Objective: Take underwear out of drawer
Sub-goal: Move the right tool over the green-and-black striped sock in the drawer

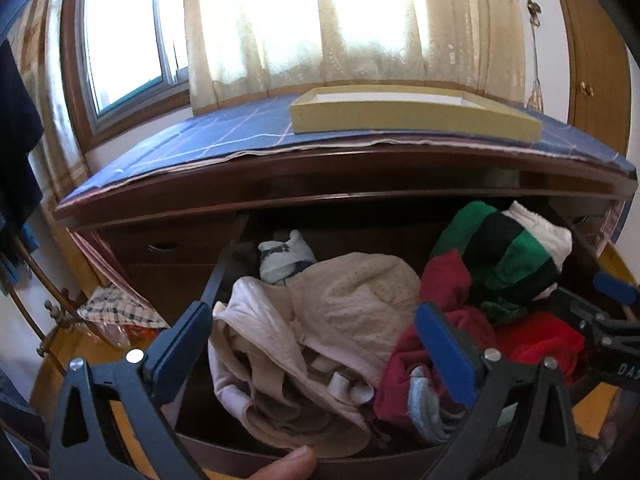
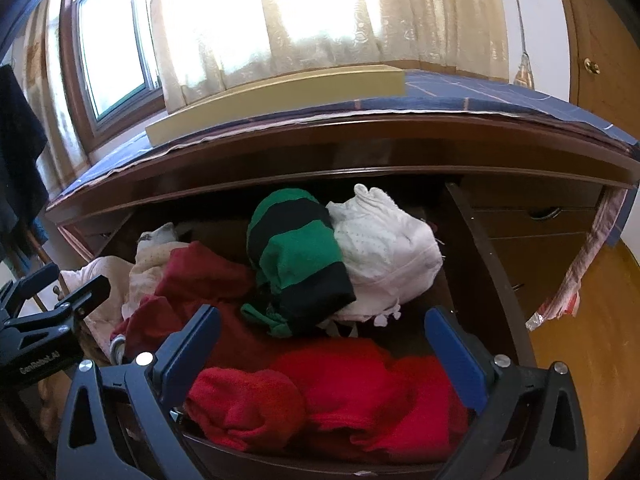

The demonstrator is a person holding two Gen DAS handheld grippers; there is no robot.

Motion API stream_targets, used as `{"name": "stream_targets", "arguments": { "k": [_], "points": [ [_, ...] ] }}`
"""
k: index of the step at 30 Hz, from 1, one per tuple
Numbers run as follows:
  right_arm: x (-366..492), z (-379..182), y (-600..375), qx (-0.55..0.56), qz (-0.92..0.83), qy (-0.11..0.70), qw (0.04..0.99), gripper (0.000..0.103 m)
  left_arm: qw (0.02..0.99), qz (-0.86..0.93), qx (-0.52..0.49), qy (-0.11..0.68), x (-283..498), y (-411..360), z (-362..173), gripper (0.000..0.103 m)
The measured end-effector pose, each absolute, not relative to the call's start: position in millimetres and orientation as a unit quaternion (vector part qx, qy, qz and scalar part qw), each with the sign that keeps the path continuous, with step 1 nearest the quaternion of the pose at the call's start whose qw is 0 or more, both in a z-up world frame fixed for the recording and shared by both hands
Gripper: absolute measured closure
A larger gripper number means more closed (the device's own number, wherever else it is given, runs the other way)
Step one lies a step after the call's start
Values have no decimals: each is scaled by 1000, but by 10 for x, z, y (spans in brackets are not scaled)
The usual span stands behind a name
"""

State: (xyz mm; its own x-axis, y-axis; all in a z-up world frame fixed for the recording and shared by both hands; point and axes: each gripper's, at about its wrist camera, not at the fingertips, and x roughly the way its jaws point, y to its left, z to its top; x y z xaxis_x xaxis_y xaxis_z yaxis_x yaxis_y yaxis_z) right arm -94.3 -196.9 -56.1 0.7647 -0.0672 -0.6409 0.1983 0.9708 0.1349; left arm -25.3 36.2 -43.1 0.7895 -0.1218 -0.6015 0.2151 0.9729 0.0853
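The dark wooden drawer stands pulled open and is full of crumpled clothes. In the left wrist view, pale pink and cream underwear lies at the drawer's left half. My left gripper is open and empty, hovering just above that pale pile. In the right wrist view, red garments fill the drawer front, with a green and black striped piece and a white piece behind. My right gripper is open and empty above the red garments. The drawer's right wall shows there too.
A yellow shallow box sits on the blue checked cloth covering the dresser top. A curtained window is behind. Shut drawers lie to the right, wooden floor beyond. A checked cloth lies low left.
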Motion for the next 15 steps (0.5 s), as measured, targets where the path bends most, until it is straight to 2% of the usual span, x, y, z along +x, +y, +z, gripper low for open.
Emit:
{"name": "stream_targets", "arguments": {
  "k": [4,15],
  "points": [
    [-968,-524,-1967,99,-65,326,938,1,945,-83,58,311,-288,383,-359,0],
    [-1000,-478,-1818,58,-63,319,944,1,942,-55,98,317,-274,313,-340,0]
  ]
}}
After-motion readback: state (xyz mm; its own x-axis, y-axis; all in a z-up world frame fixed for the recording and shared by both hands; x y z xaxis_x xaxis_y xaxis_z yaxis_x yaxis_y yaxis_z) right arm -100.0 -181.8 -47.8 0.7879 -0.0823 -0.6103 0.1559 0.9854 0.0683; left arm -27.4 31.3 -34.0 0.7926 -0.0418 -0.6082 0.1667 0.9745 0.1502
